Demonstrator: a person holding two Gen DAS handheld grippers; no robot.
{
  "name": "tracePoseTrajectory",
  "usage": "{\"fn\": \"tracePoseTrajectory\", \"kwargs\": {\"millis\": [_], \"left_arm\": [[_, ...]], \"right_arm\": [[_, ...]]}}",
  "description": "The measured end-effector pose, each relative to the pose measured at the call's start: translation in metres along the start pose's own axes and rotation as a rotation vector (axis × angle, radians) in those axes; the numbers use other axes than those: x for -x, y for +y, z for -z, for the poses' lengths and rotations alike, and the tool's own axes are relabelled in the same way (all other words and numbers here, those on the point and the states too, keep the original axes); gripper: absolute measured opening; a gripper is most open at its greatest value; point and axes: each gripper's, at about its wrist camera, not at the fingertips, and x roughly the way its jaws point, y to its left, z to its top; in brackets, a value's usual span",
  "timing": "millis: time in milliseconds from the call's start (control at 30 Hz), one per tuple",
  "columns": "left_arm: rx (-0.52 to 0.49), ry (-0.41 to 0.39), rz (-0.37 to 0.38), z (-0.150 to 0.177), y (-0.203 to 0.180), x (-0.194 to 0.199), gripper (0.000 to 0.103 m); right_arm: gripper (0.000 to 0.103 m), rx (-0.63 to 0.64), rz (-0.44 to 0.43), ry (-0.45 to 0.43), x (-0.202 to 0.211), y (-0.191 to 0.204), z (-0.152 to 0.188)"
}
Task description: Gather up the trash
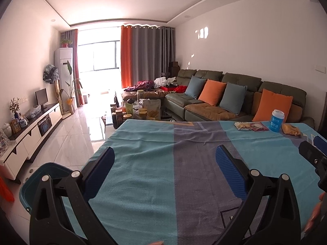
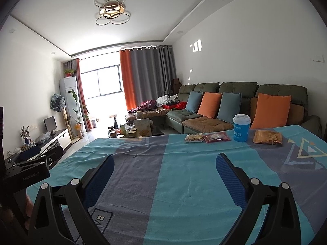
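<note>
On the far right part of the table, over a teal and grey cloth [image 2: 173, 183], lie a pale snack packet [image 2: 194, 138], a dark red packet [image 2: 217, 137], a blue paper cup with a white lid [image 2: 241, 127] and an orange-brown packet [image 2: 267, 137]. The left wrist view shows the same pale packet [image 1: 243, 125], red packet [image 1: 259, 126], cup [image 1: 277, 120] and orange-brown packet [image 1: 291, 130]. My left gripper [image 1: 164, 156] is open over bare cloth [image 1: 163, 173], holding nothing. My right gripper [image 2: 165, 164] is open too, well short of the packets. A blue bin [image 1: 49, 175] stands below the table's left edge.
Beyond the table are a green sofa [image 2: 235, 102] with orange and blue cushions, a cluttered coffee table [image 1: 134, 111] and a TV cabinet [image 1: 30, 134] along the left wall. White tiled floor [image 1: 77, 134] runs on the left. The other gripper's body [image 2: 26, 173] sits at left.
</note>
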Motion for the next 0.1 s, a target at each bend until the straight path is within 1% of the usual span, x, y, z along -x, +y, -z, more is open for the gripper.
{"fn": "tracePoseTrajectory", "kwargs": {"millis": [33,100], "left_arm": [[0.001,0.020,0.003,0.000,0.001,-0.006,0.097],[0.013,0.088,0.018,-0.002,0.005,-0.024,0.097]], "right_arm": [[0.096,0.001,0.005,0.011,-0.002,-0.003,0.000],[0.096,-0.002,0.017,0.044,-0.009,-0.009,-0.002]]}}
